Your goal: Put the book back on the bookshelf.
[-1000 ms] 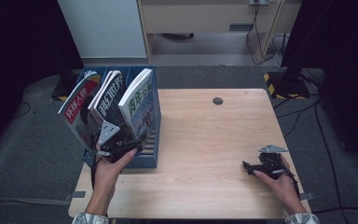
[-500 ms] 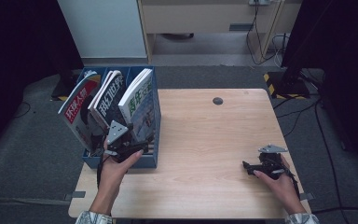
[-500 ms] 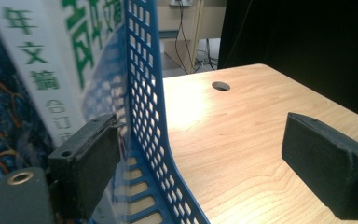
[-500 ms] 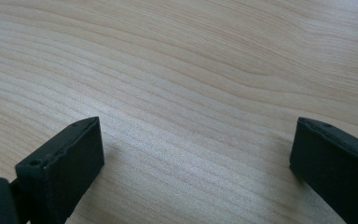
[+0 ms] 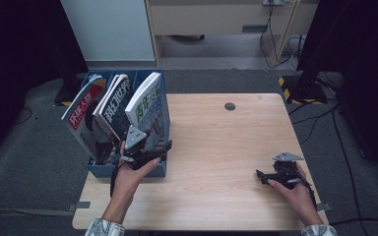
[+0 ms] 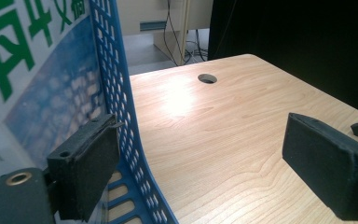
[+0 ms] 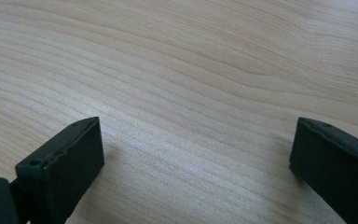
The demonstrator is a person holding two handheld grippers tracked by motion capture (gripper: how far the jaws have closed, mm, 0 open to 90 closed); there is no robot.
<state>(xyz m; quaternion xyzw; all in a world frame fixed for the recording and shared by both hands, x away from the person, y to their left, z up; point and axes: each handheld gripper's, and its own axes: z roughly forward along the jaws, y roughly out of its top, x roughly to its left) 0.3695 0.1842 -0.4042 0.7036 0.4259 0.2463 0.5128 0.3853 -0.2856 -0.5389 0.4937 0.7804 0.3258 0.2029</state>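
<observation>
High view: the left gripper has moved off the magazines, wide open beside the blue rack; right gripper rests wide open too.

I work in what looks like an office or lab room. My wooden desk has a round cable hole in its top, and a blue perforated file rack holding magazines stands at its left end. Grey carpet covers the floor. Behind the desk stands pale cabinet furniture, with loose cables trailing down, and black-and-yellow hazard tape marks an equipment base.
</observation>
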